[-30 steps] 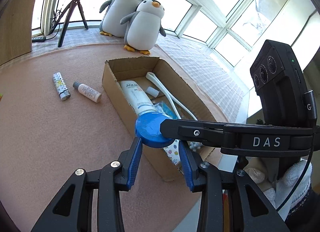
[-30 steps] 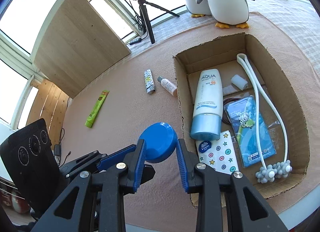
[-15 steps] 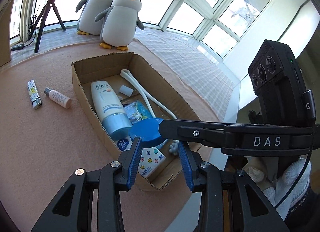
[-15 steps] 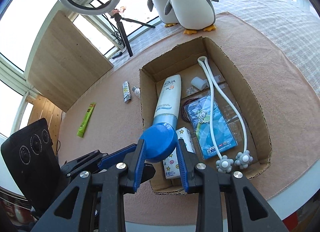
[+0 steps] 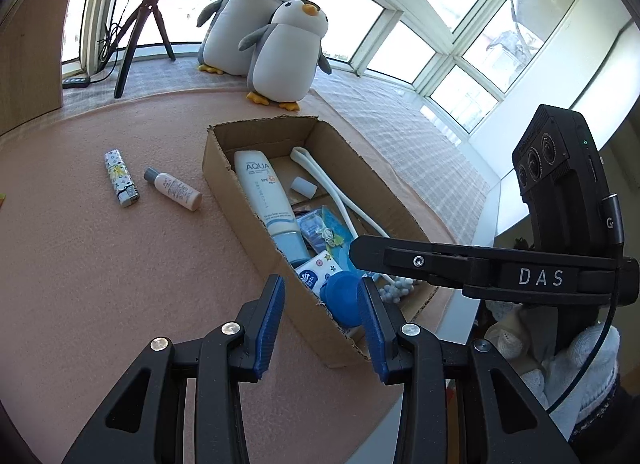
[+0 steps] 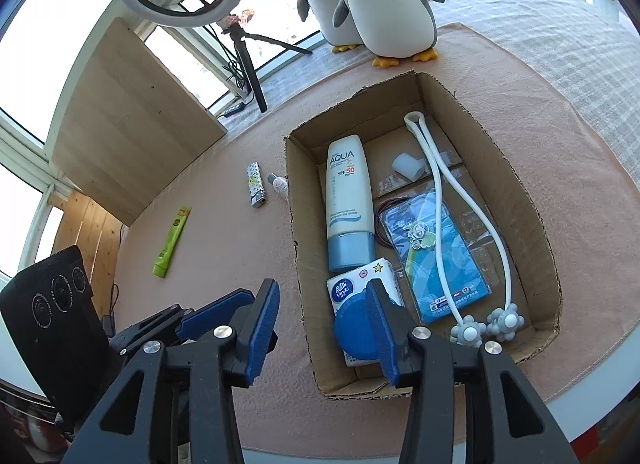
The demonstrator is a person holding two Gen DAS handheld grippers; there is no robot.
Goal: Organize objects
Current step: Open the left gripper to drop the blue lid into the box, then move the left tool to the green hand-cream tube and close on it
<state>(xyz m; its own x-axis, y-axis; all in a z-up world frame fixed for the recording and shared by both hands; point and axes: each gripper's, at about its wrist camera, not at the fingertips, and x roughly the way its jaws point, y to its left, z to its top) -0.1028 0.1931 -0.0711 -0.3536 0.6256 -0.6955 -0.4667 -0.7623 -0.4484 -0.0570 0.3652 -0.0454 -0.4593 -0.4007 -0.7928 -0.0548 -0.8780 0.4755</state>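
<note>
**Q:** Disc-wise, where's that round blue plastic lid (image 6: 354,330) sitting, and what are your grippers doing?

**A:** It's down inside the open brown cardboard box (image 6: 516,183), near corner, lying on top of the white tissue pack with coloured dots (image 6: 362,278). Your right gripper (image 6: 322,330) is right over it with its jaws opening: one blue pad sits at the lid's edge, the other hangs outside the box wall, so nothing's pinched. In the left wrist view your left gripper (image 5: 322,324) is partly spread with nothing between the pads; the lid (image 5: 342,298) just shows behind them.

**Q:** What else is in the box?

**A:** White sunscreen tube with a pale blue cap (image 6: 348,199) just above the tissue pack, blue packaged card (image 6: 438,252) beside it, long white looped massager with flower-shaped ends (image 6: 460,191), and a small white cylinder (image 6: 406,165).

**Q:** And outside?

**A:** On the pink mat (image 6: 240,264): patterned lighter (image 5: 120,177), small white bottle with grey cap (image 5: 174,191) beside it, green tube (image 6: 172,242) further off. Two plush penguins (image 5: 280,47) sit behind the box.
</note>
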